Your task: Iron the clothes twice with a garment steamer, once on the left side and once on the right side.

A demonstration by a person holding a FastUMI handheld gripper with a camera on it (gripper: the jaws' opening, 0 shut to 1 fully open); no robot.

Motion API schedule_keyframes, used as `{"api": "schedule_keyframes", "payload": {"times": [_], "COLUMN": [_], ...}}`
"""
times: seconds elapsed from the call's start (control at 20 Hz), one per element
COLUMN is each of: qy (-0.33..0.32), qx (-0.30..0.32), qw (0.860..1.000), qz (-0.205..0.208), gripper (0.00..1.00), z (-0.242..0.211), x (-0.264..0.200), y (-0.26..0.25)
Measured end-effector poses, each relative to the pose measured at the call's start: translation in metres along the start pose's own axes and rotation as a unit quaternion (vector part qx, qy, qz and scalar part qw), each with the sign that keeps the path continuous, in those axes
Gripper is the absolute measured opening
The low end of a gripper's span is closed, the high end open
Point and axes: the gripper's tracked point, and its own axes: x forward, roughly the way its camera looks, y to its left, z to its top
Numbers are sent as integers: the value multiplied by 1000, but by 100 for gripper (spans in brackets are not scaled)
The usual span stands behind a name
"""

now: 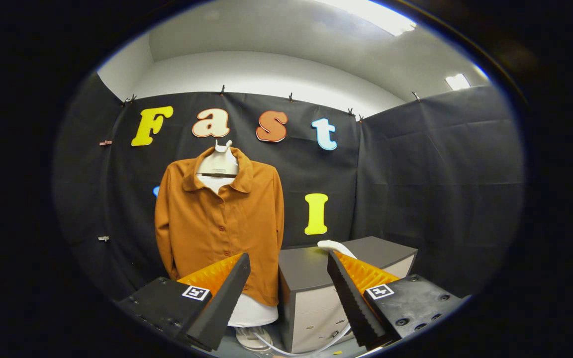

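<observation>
The shirt hangs on a white dress form beyond the left finger and slightly to its left. Its long axis is vertical. The fabric is a matt, rust-brown weave with a flat collar and a button row down the centre; the hem falls just above the form's white lower body. A round base shows below, between the fingers.

The gripper is open. The two fingers stand well apart with nothing between them, and both taper to wedge tips with ribbed inner faces.

A grey-topped cabinet with pale drawer fronts stands just right of the shirt, ahead of the gap and the right finger. The steamer head, white, smooth and curved, lies on the cabinet top just beyond the right fingertip, which partly hides it. A white hose runs down past the drawers toward the base.

Judgement: the steamer is the first target. It lies forward and slightly right of centre, so the approach would need a small rightward correction before closing. Neither pass on the shirt appears started.
</observation>
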Motion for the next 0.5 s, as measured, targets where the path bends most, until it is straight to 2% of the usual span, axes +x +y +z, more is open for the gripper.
{"api": "schedule_keyframes", "payload": {"times": [0.3, 0.5], "qy": [1, 1], "qx": [8, 9], "qw": [1000, 1000], "qz": [-12, -19], "gripper": [98, 98], "z": [-8, -13], "x": [53, 115], "y": [-34, -74]}}
